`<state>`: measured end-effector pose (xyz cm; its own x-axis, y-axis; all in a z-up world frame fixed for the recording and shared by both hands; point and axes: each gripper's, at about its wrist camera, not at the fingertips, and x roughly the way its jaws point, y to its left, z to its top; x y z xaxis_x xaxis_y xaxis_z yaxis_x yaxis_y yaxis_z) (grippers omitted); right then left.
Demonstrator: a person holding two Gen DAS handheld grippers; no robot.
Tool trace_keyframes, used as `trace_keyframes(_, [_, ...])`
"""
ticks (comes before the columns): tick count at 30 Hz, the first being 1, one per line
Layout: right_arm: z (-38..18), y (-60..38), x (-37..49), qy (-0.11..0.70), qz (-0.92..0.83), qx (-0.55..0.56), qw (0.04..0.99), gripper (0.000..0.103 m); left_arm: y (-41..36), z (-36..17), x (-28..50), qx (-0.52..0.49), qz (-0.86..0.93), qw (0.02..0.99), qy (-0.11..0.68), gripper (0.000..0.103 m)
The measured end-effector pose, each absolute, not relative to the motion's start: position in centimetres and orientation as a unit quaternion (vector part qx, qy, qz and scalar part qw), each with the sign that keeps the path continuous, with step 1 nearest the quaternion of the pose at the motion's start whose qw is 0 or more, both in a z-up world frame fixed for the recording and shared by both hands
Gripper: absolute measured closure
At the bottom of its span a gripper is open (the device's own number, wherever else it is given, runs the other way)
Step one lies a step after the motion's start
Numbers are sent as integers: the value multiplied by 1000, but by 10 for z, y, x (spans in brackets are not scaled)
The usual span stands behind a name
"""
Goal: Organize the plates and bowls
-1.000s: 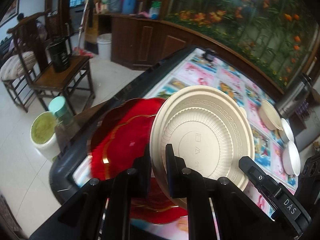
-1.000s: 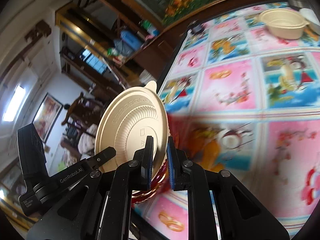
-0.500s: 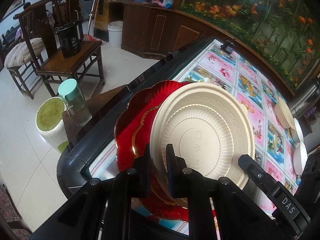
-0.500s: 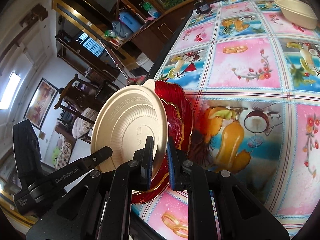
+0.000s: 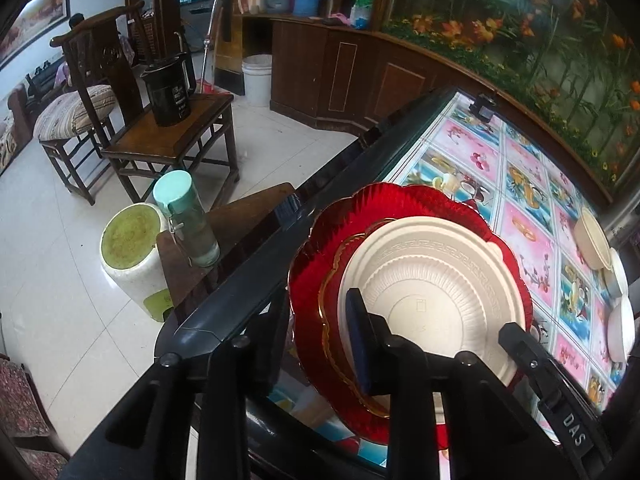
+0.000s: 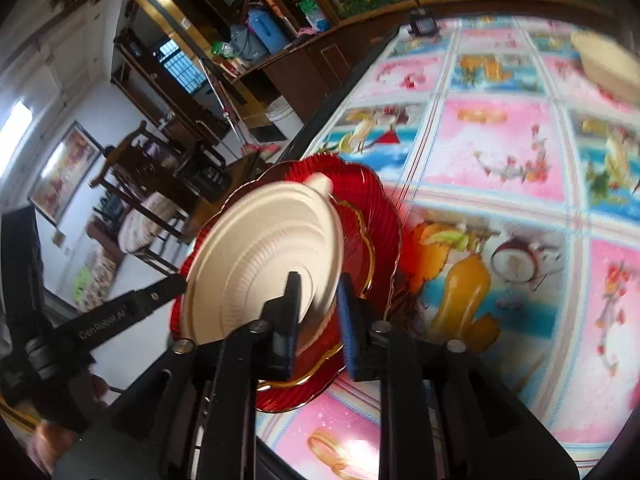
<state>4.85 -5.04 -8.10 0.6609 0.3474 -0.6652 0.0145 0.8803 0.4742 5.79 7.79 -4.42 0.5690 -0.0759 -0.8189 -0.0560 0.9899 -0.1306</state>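
A cream plastic plate (image 5: 432,292) lies tilted on a stack of red scalloped plates (image 5: 320,264) with gold rims, at the table's near corner. My left gripper (image 5: 316,300) straddles the cream plate's left rim. Its jaws are opening and a gap shows beside the rim. In the right wrist view the cream plate (image 6: 256,256) is blurred above the red plates (image 6: 384,208). My right gripper (image 6: 319,280) has that plate's rim between its fingers; its jaws are opening too and the pads stand off it. Each view shows the other gripper's finger (image 5: 540,368) (image 6: 120,312) at the plate's far edge.
Cream and white bowls (image 5: 592,244) (image 5: 620,328) sit along the table's far right side, and one cream bowl (image 6: 604,64) shows in the right wrist view. The dark table edge (image 5: 248,280) runs beside the plates. Past it are a stool with a green bottle (image 5: 188,220) and a wooden chair with a black kettle (image 5: 168,92).
The cream plate came down from upright in both grippers onto the red plates. Both pairs of jaws have spread apart and no longer pinch its rim.
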Motion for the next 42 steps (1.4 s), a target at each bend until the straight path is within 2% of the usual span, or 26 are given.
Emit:
trace_keyframes(1, [-77,-49,46,395,89,213,889,67,77,-44,58,-71,-7,883,464,70])
trace_keyframes(3, [-68,-49,39,371,86,200,903,57,76,-44,58,-70,-8,884,463,68])
trace_keyframes(11, [-54,-80,24,311,55,220,923,57,73,-36,54,-73,-9,889,451,68])
trace_keyframes(13, [-54,-94,21,299,41,233,925,57,70,-34,53,-71,-8,892,447,63])
trace_keyframes(18, [-60,-126,12,266,2,251,931,56,62,-27,48,-63,10,903,425,34])
trace_keyframes(21, [-64,-139,10,260,-4,273,926,55,57,-19,43,-51,24,914,402,30])
trace_keyframes(23, [-66,-144,10,261,-5,283,923,51,53,-15,41,-42,33,919,391,25])
trace_keyframes(30, [-64,-142,9,262,5,283,923,51,31,-5,31,4,52,934,352,24])
trace_keyframes(42, [-62,-148,-2,258,9,300,918,51,-8,3,23,33,17,939,342,24])
